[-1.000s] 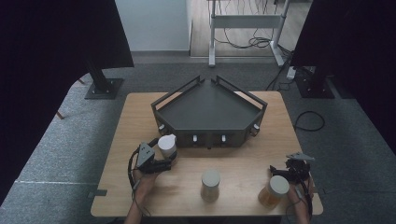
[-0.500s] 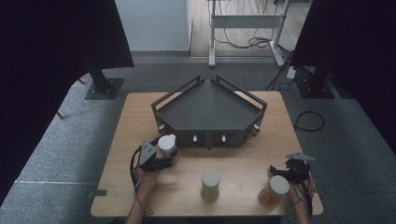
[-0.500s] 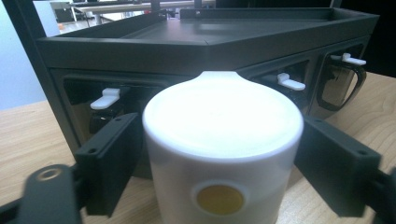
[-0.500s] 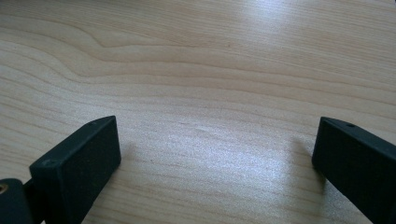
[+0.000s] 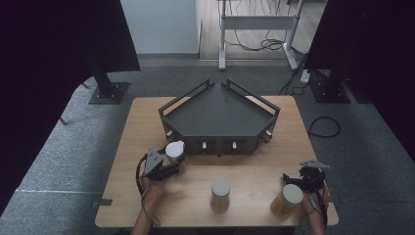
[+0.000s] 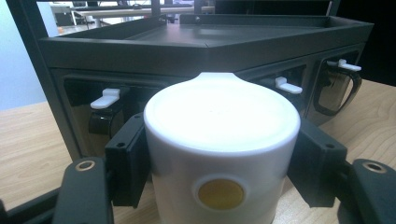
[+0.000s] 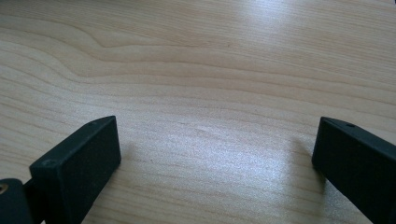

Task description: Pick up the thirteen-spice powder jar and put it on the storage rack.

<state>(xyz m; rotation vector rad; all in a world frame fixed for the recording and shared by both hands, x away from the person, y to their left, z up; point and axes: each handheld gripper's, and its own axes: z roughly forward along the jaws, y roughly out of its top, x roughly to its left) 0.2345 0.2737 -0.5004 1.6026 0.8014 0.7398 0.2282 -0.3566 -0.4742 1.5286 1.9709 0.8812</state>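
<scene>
A white-lidded jar (image 5: 174,153) sits between the jaws of my left gripper (image 5: 172,166), just in front of the dark metal rack (image 5: 220,115). In the left gripper view the jar (image 6: 222,154) has a small amber window on its side and both black pads press against it; my left gripper (image 6: 219,163) is shut on it. A second white-lidded jar (image 5: 220,194) stands at the table's front middle. A third jar (image 5: 287,200) with amber contents stands at the front right. My right gripper (image 5: 298,179) hovers just behind it, and its jaws stand wide apart over bare wood, as my right gripper (image 7: 215,154) shows.
The rack's front face carries small white levers (image 6: 109,98) over dark recesses. The wooden table (image 5: 147,117) has bare space left and right of the rack. Grey carpet, black stands and cables surround the table.
My left gripper and the jar in it have shifted slightly back toward the rack's front. The right gripper has stayed in place.
</scene>
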